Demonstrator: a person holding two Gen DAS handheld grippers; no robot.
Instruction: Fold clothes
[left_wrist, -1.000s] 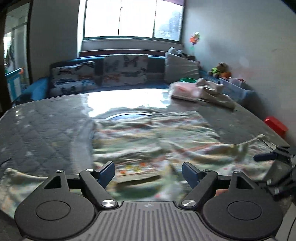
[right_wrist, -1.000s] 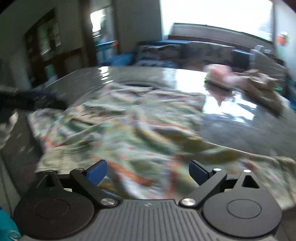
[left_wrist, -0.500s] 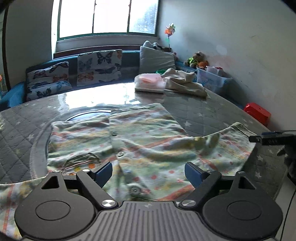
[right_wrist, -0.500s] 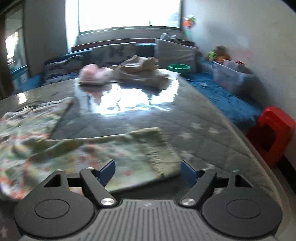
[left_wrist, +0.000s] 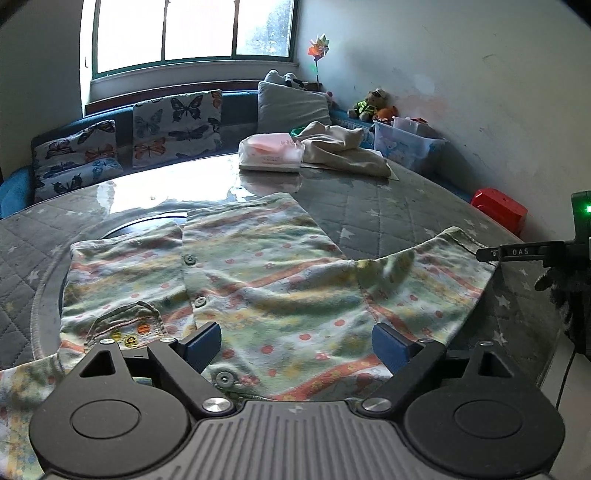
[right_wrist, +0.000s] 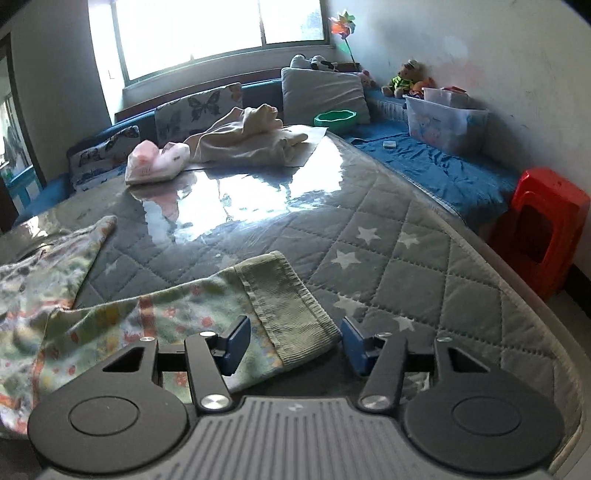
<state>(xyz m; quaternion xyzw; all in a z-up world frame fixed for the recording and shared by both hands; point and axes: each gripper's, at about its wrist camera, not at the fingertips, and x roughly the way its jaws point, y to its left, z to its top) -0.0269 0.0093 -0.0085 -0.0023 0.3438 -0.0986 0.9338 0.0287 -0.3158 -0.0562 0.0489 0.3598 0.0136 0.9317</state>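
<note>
A green patterned child's shirt (left_wrist: 258, 280) with buttons lies spread front-up on the grey quilted table (left_wrist: 388, 206). My left gripper (left_wrist: 295, 341) is open and empty just above the shirt's near hem, by the bottom button. The shirt's right sleeve (right_wrist: 207, 314) stretches toward the table's right edge, and its ribbed green cuff (right_wrist: 291, 317) lies between the open jaws of my right gripper (right_wrist: 293, 345), not clamped. The right gripper also shows at the right edge of the left wrist view (left_wrist: 524, 253).
A pink bagged bundle (left_wrist: 271, 151) and a crumpled beige garment (left_wrist: 343, 151) sit at the table's far side. A sofa with butterfly cushions (left_wrist: 173, 129) stands behind. A red stool (right_wrist: 543, 221) and a clear storage bin (right_wrist: 443, 118) are to the right.
Both grippers swung right and steadied. The right gripper moved from over the shirt body to the sleeve end, and the cuff now lies between its jaws. The shirt lies flatter.
</note>
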